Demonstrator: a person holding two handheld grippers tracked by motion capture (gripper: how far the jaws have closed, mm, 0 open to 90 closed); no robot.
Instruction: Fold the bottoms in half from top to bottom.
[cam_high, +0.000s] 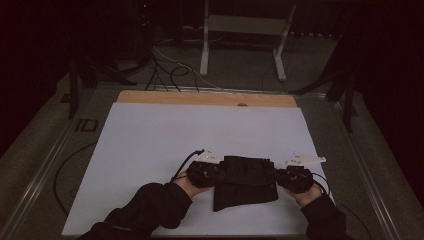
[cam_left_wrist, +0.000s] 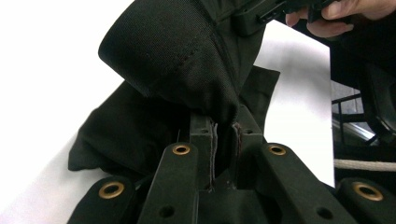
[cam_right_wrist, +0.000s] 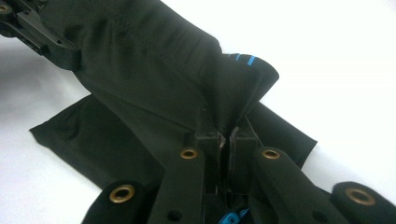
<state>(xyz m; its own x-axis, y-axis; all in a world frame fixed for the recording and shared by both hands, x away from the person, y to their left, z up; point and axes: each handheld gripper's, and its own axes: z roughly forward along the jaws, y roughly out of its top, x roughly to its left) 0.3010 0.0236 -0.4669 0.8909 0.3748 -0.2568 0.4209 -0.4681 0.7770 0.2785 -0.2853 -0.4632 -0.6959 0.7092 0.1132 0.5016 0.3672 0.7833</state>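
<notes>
black cloth (cam_high: 245, 181) between two tools, white tabletop (cam_high: 150, 145)

Table (cam_high: 150, 97) w/ white sheet (cam_high: 165, 145) on top; black cloth (cam_high: 245, 192) (partly lifted) lies on sheet.

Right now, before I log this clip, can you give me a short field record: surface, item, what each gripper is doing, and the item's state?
surface: white sheet over a wooden table
item: black cloth garment, blue marks near one edge
left gripper: jaws pinched on the garment's left end
right gripper: jaws pinched on the garment's right end
item state: upper fold lifted between the two grippers, lower part lying on the sheet
hands: one on each gripper, dark sleeves
</notes>
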